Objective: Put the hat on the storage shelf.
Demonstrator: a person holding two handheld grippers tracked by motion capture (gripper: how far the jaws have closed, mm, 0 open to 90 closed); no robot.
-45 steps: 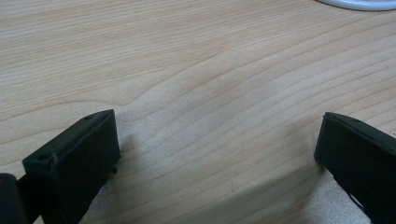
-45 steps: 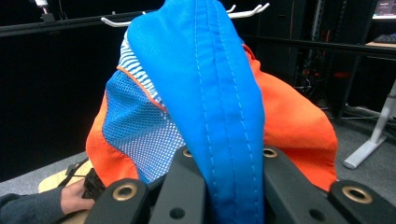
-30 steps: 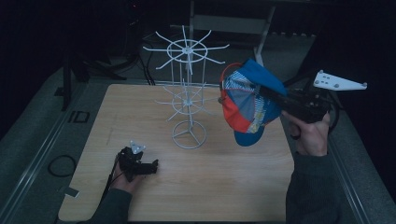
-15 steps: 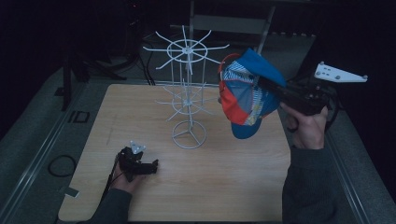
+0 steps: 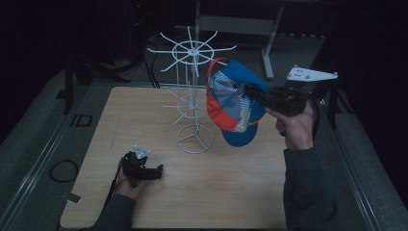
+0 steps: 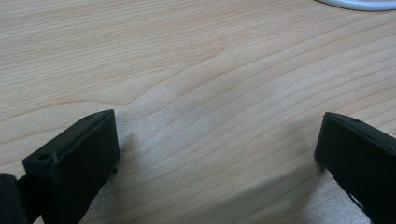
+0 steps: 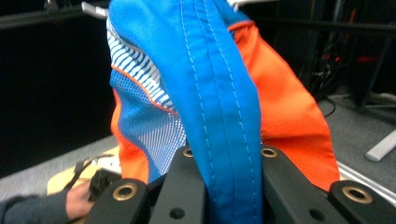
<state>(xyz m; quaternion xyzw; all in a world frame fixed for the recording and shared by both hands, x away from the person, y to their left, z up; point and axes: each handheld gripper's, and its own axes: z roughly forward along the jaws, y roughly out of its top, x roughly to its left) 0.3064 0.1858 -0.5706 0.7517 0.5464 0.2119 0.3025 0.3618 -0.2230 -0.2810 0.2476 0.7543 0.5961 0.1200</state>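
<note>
From above, my right claw holds a cap in the air beside the wire rack; my left claw rests on the desk. Left gripper view: jaws spread wide over bare wood. Right gripper view: jaws clamp the cap's blue fabric.

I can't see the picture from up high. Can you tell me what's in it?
A person's right hand-held gripper holds a blue, orange and white striped cloth cap in the air beside a white wire display stand. The stand sits on a light wooden table. The left hand-held gripper rests low on the table, empty.
</note>
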